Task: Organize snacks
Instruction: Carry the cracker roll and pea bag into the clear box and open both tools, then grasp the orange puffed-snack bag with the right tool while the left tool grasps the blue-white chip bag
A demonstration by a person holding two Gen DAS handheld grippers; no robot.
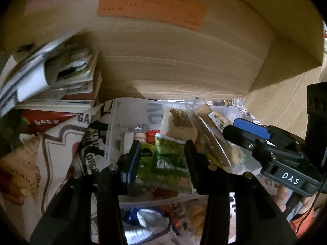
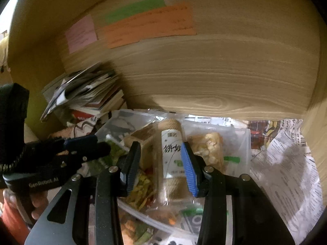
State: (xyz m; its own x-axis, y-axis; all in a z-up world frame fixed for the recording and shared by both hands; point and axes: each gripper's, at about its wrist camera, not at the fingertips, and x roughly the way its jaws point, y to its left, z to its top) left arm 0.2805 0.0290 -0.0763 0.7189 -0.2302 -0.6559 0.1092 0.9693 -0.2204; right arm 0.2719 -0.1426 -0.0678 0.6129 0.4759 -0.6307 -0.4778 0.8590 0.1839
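Sorting snacks in the clear bin (image 1: 114, 122).
Left tongs (image 1: 163, 153) apart over green pea packet (image 1: 171, 157); right tongs (image 2: 161, 159) apart around biscuit sleeve (image 2: 170, 153); next: close, lift.

The writing on the orange note (image 1: 151, 6) is too small to read. The stack of books (image 1: 51, 85) is blurred and cut by the left edge. The lower part of the clear snack box (image 2: 243, 143) is hidden behind the gripper arms. Whether the fingers (image 2: 189, 167) touch the biscuit packet (image 2: 170, 153) is unclear

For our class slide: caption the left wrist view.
Left gripper hovers, jaws apart, over a green pea snack packet in a clear bin.
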